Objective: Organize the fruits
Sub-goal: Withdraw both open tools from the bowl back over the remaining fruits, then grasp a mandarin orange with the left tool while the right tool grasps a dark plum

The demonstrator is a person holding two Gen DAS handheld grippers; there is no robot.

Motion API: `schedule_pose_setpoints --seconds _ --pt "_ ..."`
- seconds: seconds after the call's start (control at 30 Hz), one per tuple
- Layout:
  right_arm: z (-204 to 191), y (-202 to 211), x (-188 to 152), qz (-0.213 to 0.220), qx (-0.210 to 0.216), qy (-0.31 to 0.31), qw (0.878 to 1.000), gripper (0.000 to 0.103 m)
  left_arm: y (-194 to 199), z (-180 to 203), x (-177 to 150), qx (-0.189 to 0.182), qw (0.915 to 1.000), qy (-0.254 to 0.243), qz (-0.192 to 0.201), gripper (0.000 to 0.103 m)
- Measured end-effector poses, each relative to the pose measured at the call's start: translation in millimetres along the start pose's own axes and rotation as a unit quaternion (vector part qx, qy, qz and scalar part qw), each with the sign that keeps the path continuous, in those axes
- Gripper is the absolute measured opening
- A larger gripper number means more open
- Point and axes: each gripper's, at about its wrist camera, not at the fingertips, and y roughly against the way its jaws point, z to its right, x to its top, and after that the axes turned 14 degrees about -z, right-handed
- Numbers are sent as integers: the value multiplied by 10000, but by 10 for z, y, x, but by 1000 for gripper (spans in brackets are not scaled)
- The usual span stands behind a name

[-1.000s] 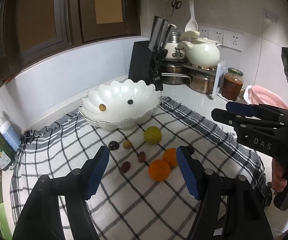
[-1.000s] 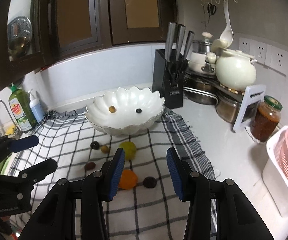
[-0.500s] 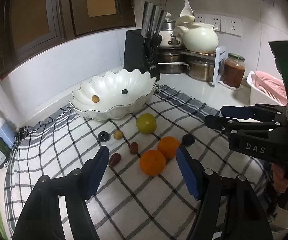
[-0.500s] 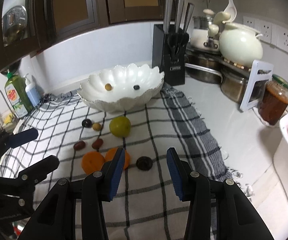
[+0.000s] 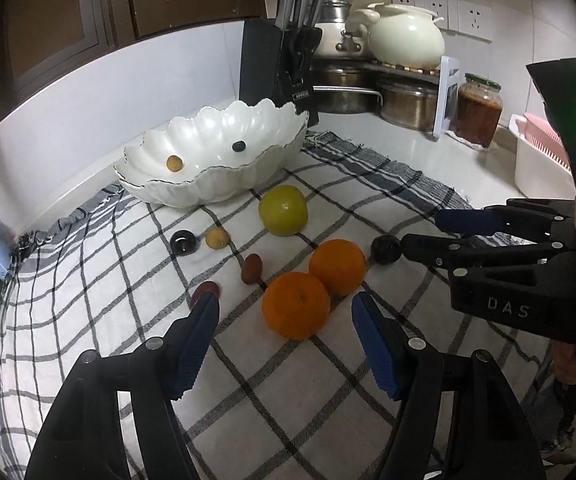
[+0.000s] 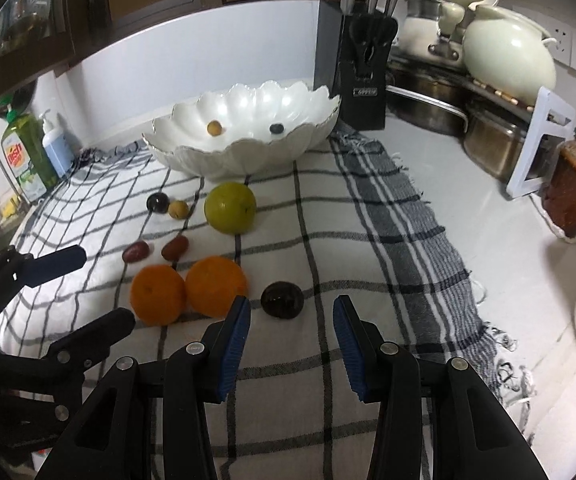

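Hovering with jaws spread and empty, the left gripper [image 5: 284, 344] faces 2 touching oranges [image 5: 296, 305] while the right gripper [image 6: 291, 332] faces a dark fruit [image 6: 282, 299], near the white bowl [image 6: 248, 148].

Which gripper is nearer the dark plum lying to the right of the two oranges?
Right. The right gripper is open just short of the dark plum, which sits almost between its fingertips. The left gripper is open in front of the nearer orange, farther from the plum.
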Motion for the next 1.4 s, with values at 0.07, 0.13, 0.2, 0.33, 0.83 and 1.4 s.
schedule_pose_setpoints --seconds 0.07,0.13,0.2,0.33,0.83,1.4 --pt "1 -49 10 -56 42 24 10000 45 -41 9 4 -1 10000 -9 -19 68" --pt "1 -103 28 -98 58 34 9999 44 -94 19 11 -4 10000 -11 -67 68" --pt "5 -141 44 -143 83 31 9999 44 -137 16 18 -7 9999 -1 -104 68" --pt "10 -224 63 -231 98 46 9997 45 -226 8 38 -42 9999 31 -163 68" --pt "24 -363 121 -315 199 17 9993 44 -472 -5 76 -217 9987 131 -444 58" --pt "-2 -417 149 -323 238 -20 9992 30 -515 -71 52 -505 9966 366 -531 45"
